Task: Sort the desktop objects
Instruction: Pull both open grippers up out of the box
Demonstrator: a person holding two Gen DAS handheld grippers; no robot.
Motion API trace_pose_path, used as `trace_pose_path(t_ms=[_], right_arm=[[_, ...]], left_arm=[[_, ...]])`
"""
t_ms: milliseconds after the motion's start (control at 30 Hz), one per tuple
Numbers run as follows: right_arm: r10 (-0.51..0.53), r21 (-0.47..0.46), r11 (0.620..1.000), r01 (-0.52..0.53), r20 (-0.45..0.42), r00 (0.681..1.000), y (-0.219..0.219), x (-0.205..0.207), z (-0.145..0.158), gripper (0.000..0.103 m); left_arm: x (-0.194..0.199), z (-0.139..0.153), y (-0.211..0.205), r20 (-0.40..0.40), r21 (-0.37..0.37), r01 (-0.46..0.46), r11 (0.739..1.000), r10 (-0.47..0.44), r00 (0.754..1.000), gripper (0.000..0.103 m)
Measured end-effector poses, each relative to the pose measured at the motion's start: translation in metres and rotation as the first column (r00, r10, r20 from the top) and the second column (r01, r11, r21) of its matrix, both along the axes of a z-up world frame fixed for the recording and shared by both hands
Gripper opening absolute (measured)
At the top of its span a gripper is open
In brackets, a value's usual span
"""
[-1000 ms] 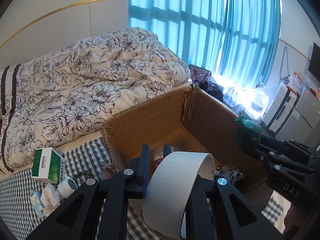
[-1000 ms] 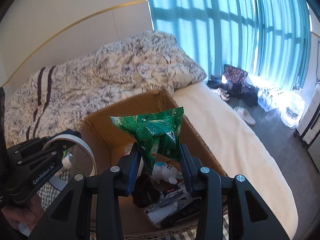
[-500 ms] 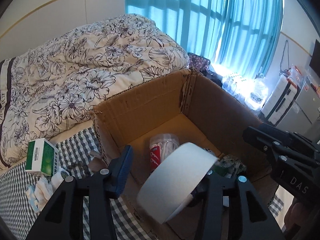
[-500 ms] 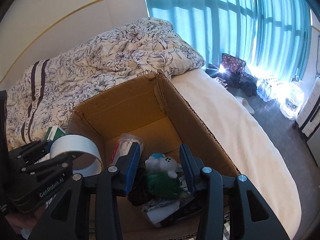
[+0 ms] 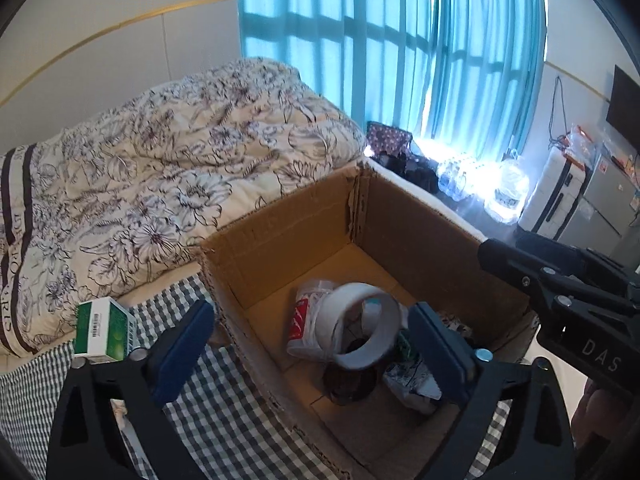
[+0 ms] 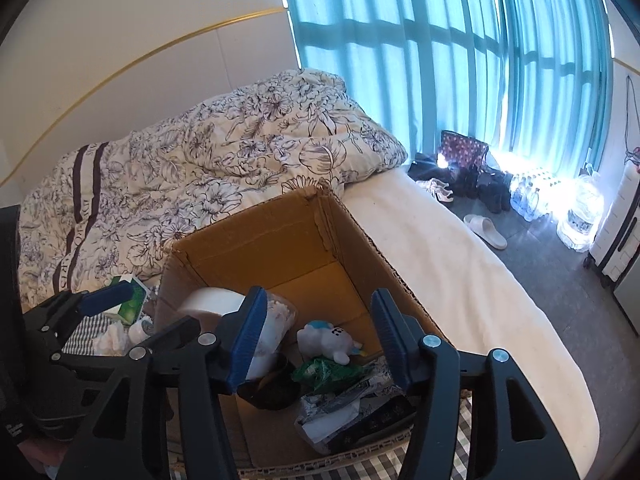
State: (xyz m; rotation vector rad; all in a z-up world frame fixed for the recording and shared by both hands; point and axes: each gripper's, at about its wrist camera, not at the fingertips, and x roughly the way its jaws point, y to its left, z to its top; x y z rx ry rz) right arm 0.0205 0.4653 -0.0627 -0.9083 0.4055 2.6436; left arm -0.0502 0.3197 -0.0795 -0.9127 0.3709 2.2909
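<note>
Box contents partly hidden: in the right wrist view the left pad of the right hand-held gripper (image 6: 318, 342) covers part of the clear plastic tub with white contents (image 6: 276, 320), and a dark round object (image 6: 272, 390) on the box floor is too dim to identify. Crumpled printed packaging (image 6: 348, 408) at the near wall is cut by the frame of the hand-held gripper.

The open brown cardboard box (image 5: 288, 232) sits on a grey-white checked cloth (image 5: 224, 408) on the bed, beside a floral quilt (image 5: 160, 168). A green and white carton (image 5: 105, 330) stands on the cloth left of the box, outside it. Turquoise curtains (image 5: 400, 60) hang behind; a white slipper (image 6: 485, 231) lies on the floor.

The left hand-held gripper (image 5: 312, 350) has its jaws spread wide, having just been opening, and grips nothing. The wide white tape roll (image 5: 362, 326) lies inside the box, tilted against a red-labelled plastic packet (image 5: 306, 320); seen between the blue pads but below them, not touching.

The right hand-held gripper, jaws partly apart and just been opening, is empty. The green crinkled snack bag (image 6: 328, 372) lies in the box below the gap, next to a small white plush toy with blue top (image 6: 326, 338).
</note>
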Motion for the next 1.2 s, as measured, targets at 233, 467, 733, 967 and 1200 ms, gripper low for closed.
trace_pose_path(t_ms=[233, 467, 733, 967, 1200], right_arm=[[0.000, 0.016, 1.000, 0.001, -0.036, 0.999, -0.004, 0.016, 0.013, 0.059], [0.007, 0.035, 0.999, -0.003, -0.092, 0.996, -0.015, 0.032, 0.031, 0.063], [0.037, 0.061, 0.998, -0.028, -0.145, 0.989, -0.036, 0.046, 0.049, 0.072], [0.090, 0.063, 0.995, -0.079, -0.183, 0.979, -0.057, 0.060, 0.061, 0.082], [0.142, 0.064, 0.989, -0.130, -0.225, 0.964, -0.078, 0.078, 0.076, 0.092]], left_arm=[[0.011, 0.016, -0.017, -0.031, 0.011, -0.028, 1.000, 0.029, 0.999, 0.103], [0.025, 0.033, -0.046, -0.084, 0.035, -0.074, 0.997, 0.077, 0.994, 0.103], [0.046, 0.064, -0.092, -0.174, 0.093, -0.138, 0.986, 0.152, 0.973, 0.103], [0.064, 0.078, -0.139, -0.203, 0.176, -0.232, 0.957, 0.265, 0.943, 0.103], [0.077, 0.088, -0.170, -0.229, 0.193, -0.295, 0.936, 0.336, 0.914, 0.103]])
